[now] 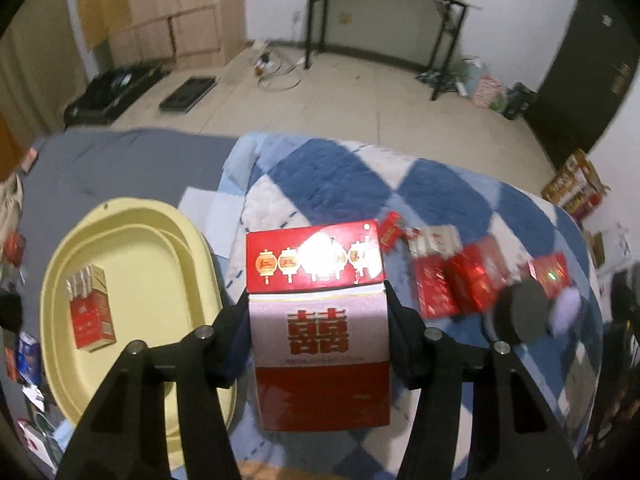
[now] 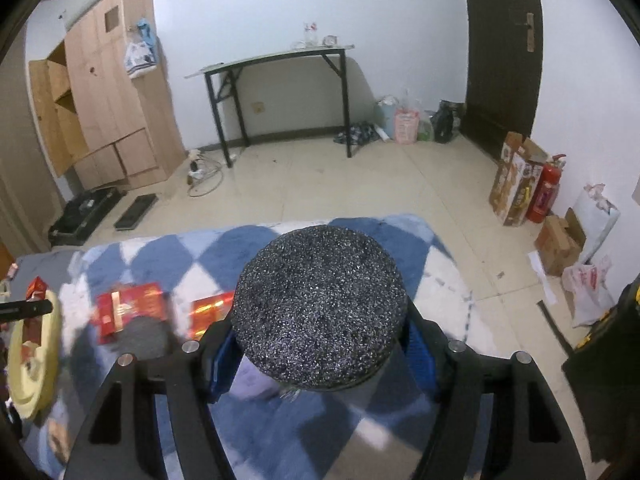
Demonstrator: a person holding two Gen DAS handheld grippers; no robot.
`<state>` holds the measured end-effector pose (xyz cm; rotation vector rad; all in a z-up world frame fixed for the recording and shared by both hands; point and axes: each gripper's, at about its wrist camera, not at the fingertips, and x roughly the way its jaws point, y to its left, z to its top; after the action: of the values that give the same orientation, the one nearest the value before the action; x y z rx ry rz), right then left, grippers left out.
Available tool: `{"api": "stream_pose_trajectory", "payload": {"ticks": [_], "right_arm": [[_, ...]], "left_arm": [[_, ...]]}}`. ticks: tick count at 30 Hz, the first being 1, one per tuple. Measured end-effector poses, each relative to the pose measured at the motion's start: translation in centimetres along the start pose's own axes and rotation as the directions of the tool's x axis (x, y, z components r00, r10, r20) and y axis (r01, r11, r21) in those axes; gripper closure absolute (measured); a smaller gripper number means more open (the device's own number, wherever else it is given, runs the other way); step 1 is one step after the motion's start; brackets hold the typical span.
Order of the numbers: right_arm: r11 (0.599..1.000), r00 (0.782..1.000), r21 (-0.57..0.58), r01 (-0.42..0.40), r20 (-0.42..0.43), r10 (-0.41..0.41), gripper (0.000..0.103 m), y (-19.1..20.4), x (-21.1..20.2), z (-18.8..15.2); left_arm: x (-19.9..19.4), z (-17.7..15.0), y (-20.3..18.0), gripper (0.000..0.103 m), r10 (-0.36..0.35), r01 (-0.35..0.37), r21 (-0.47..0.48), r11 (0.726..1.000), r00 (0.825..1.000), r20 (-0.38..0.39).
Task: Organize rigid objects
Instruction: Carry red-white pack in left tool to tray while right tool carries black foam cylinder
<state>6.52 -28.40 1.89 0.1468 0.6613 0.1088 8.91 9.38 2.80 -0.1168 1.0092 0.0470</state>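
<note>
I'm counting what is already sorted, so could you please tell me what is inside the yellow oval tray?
Inside the pale yellow oval plastic tray stands one red-and-white rectangular pack. The left gripper hides the tray's near corner.

Glossy carton (image 1: 320, 320) (quilted cloth (image 1: 360, 184) beneath)

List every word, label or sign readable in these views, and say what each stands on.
"囍", large and red: on the white band of the red-and-white box held in the left gripper.
Small line under that sign: too small to read.
Characters on the lantern pictures along the box's top: washed out by glare.
Red pack in the yellow tray: print too small.
Red packs on the checked blanket: blurred.
Cartons by the door: print unreadable.
</note>
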Motion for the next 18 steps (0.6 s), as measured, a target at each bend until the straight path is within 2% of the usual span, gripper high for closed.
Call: {"api": "stream_pose_trajectory", "payload": {"ticks": [5, 9, 12, 14, 16, 18], "right_arm": [[0.999, 0.999, -0.033, -0.027, -0.036, 0.026, 0.034, 0.4, -0.7, -1.4], [0.990, 0.996, -0.115, -0.076, -0.055, 0.070, 0.034, 2.7, -2.0, -0.5], [0.967, 0.988, -0.207, -0.151, -0.060, 0.142, 0.034, 7.1, -2.9, 0.3], [0.940, 0.973, -0.252, -0.229, -0.071, 0.218, 0.034, 11.0, -3.2, 0.5], [0.904, 0.953, -0.301, -0.303, -0.099, 0.287, 0.034, 15.5, -3.0, 0.2], [0.859, 0.927, -0.347, -0.376, -0.141, 0.348, 0.034, 20.4, -2.3, -0.5]], "left_arm": [[-2.4, -0.1, 0.4, 0.046, -0.005, 0.004, 0.028, 1.000, 0.999, 0.032], [-4.5, 1.1, 3.8, 0.046, 0.022, -0.022, -0.007, 1.000, 0.996, 0.081], [-5.2, 2.0, 8.1, 0.046, 0.076, -0.072, -0.040, 0.997, 0.993, 0.090], [-5.1, 2.2, 11.2, 0.046, 0.134, -0.130, -0.061, 0.990, 0.987, 0.082], [-4.6, 2.1, 14.7, 0.045, 0.194, -0.187, -0.101, 0.977, 0.979, 0.057], [-3.6, 1.5, 18.5, 0.045, 0.196, -0.192, -0.160, 0.968, 0.981, 0.006]]}}
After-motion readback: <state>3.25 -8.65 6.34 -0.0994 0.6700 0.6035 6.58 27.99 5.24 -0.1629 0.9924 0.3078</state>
